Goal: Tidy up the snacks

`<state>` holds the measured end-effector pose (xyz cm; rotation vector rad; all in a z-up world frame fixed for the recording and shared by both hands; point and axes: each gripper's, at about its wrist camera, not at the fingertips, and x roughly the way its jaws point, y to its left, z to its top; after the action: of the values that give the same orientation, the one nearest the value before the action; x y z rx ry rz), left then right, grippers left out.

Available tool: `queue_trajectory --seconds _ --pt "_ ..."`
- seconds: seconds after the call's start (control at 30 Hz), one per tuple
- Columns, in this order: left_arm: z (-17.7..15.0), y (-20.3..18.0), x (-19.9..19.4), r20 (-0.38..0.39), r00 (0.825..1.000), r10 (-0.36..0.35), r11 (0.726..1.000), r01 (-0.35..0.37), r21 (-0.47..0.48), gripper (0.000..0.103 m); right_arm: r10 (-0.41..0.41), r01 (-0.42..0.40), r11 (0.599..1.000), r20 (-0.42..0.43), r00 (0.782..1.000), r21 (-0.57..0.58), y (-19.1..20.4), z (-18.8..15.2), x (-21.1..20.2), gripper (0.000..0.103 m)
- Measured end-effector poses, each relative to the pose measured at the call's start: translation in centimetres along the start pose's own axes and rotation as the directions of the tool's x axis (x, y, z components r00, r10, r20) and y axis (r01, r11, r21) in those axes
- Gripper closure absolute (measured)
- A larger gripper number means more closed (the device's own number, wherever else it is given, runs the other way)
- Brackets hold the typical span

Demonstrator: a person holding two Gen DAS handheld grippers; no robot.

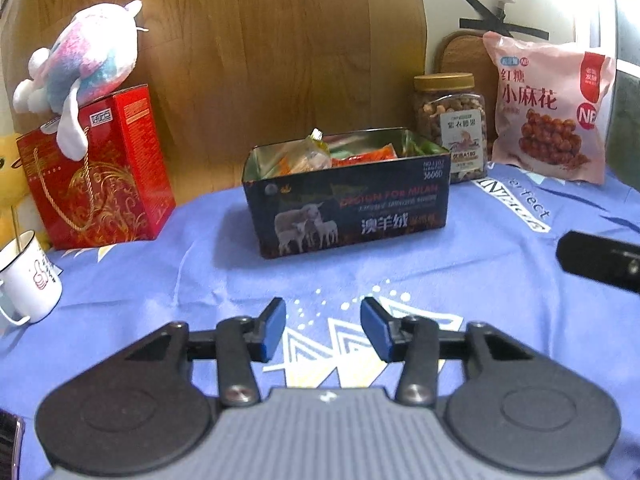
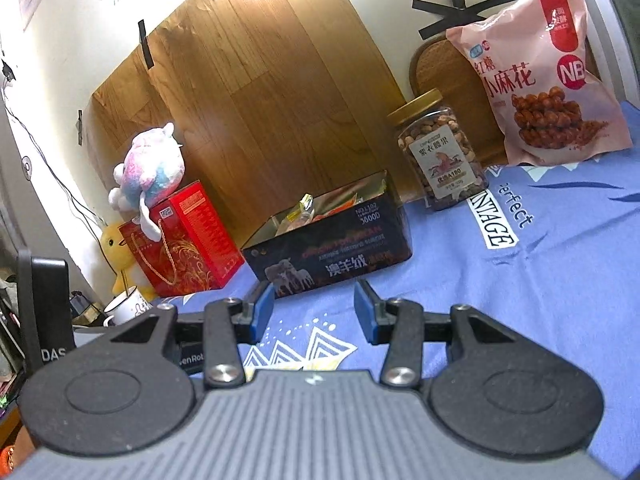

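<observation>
The dark tin (image 1: pixel 352 208), already holding wrapped snacks (image 1: pixel 320 158), sits mid-desk toward the back edge. The nut jar (image 1: pixel 450 128) and pink snack bag (image 1: pixel 550 114) stand beyond it near the back right corner. Left claw (image 1: pixel 323 330) and right claw (image 2: pixel 314 312) both hang released and empty. Likely best: grip the jar low across its body, lifting upright.

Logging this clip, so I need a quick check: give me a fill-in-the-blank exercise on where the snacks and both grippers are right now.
1. The plush toy sits on top of the ____ box.
2. The nut jar has a ____ lid.
3. The pink snack bag stands to the ____ of the nut jar.
4. The left gripper and right gripper are both open and hold ____.

Missing words: red; gold; right; nothing
</observation>
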<state>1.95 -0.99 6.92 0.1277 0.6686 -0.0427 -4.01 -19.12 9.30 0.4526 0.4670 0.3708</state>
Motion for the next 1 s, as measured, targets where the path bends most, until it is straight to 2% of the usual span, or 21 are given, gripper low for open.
queue_trajectory --seconds 0.4,0.5,0.53,0.57,0.6,0.73,1.0 --pt "-1.7 0.5 0.1 -0.041 0.999 0.01 1.0 -0.011 -0.017 0.044 0.007 -0.007 1.0 -0.019 1.0 0.007 0.3 -0.9 -0.4 0.055" --pt "-2.2 0.7 0.0 -0.052 0.998 0.019 0.999 -0.02 -0.025 0.037 0.009 -0.009 1.0 -0.029 1.0 0.011 0.3 -1.1 -0.3 0.055" --pt "-2.4 0.7 0.0 -0.055 0.998 0.027 0.999 -0.028 -0.025 0.023 0.01 -0.009 1.0 -0.032 0.999 0.013 0.3 -1.2 -0.3 0.055" --pt "-2.6 0.7 -0.2 -0.051 0.998 0.034 0.999 -0.036 -0.024 0.004 0.011 -0.01 1.0 -0.036 0.999 0.016 0.3 -1.3 -0.3 0.055" --pt "-2.8 0.6 -0.4 -0.04 0.998 0.046 0.999 -0.047 -0.019 0.0 0.012 -0.011 1.0 -0.039 0.999 0.018 0.3 -1.4 -0.3 0.055" --pt "-3.1 0.1 -0.8 -0.033 0.997 0.072 0.997 -0.071 0.017 0.0 0.016 -0.014 1.0 -0.053 0.998 0.023 0.5 -1.8 -0.2 0.055" --pt "-3.3 0.1 -1.5 -0.042 0.994 0.105 0.994 -0.104 0.013 0.0 0.03 -0.028 0.999 -0.056 0.998 0.03 0.9 -2.2 -0.7 0.055"
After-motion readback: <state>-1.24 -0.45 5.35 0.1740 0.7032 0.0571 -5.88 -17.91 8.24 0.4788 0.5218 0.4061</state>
